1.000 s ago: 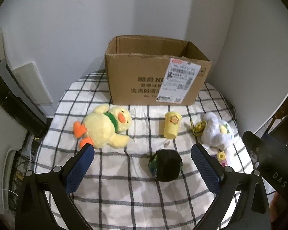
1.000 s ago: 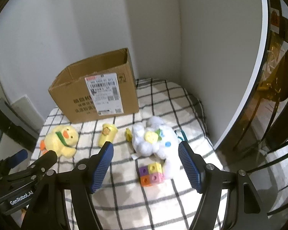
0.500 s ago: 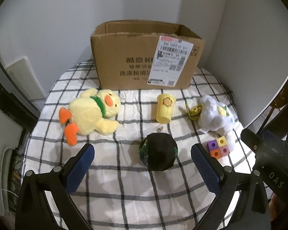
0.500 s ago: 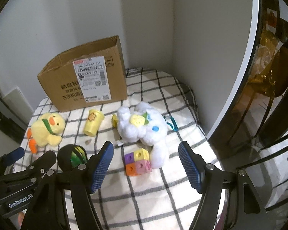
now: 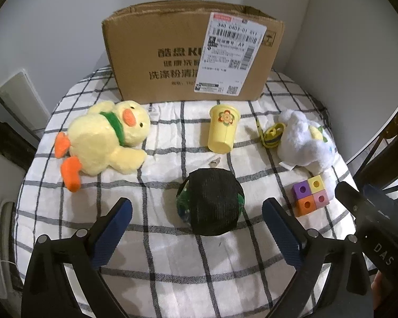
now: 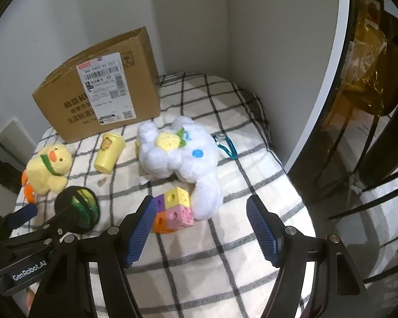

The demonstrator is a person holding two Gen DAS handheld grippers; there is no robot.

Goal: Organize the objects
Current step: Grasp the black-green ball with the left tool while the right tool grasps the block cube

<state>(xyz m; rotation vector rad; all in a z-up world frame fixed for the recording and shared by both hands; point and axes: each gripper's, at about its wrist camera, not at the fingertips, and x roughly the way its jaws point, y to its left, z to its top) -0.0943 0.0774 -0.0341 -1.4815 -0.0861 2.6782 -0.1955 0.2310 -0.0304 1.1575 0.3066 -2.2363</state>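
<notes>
A black and green ball [image 5: 211, 201] lies on the checked cloth just ahead of my open left gripper [image 5: 196, 228], between its fingers; it also shows in the right wrist view [image 6: 79, 209]. A yellow duck plush [image 5: 103, 140] lies left, a yellow cup [image 5: 223, 132] on its side in the middle, a white plush [image 5: 305, 143] right. A colored cube block [image 6: 173, 210] sits by the left fingertip of my open right gripper [image 6: 201, 225], with the white plush [image 6: 183, 151] just beyond. An open cardboard box [image 5: 193, 55] stands at the back.
A small yellow and black toy [image 5: 272, 137] lies between cup and white plush. A blue carabiner [image 6: 226, 145] lies right of the plush. White walls close the back and right. The table edge [image 6: 291, 185] drops off at right, with dark chairs [image 6: 371, 132] beyond.
Both grippers have moved forward and lower toward the table. The ball now sits between the left fingers, and the cube block and white plush are closer to the right gripper.
</notes>
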